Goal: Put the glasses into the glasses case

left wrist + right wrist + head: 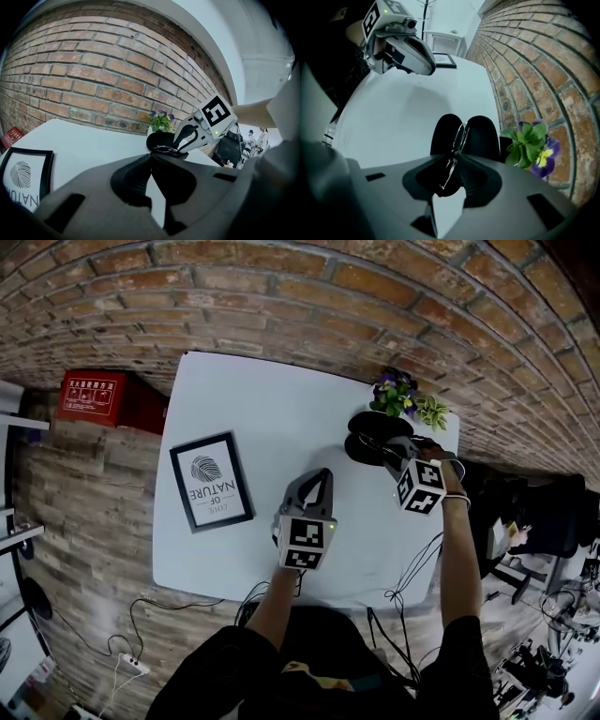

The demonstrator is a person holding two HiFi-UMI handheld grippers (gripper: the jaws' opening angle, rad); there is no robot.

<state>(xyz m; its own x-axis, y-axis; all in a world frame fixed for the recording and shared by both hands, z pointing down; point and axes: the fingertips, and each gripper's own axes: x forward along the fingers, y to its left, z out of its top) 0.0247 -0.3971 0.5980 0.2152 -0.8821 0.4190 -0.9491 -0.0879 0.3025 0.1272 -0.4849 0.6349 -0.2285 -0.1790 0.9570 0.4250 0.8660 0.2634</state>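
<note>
White table [281, 409], brick wall behind. Glasses case [440, 136] lies open beside plant [529, 140]; glasses [457, 145] appear lowered into it, between right gripper's [455, 164] parted jaws, not pinched. Left gripper [151, 161] closed, empty. Left to do: withdraw, close the case.

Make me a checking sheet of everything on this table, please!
Surface: white table.
Job's things: black glasses case lies open beside the plant; glasses stand edge-on over its middle.
Clutter: framed print; potted plant.
Grippers: right gripper is over the case, jaws apart, glasses between them but not pinched; left gripper hovers mid-table, jaws together at the tips, empty.
Cables: cables trail past the table's near edge; power strip on the floor.
Surroundings: brick wall, red box.
</note>
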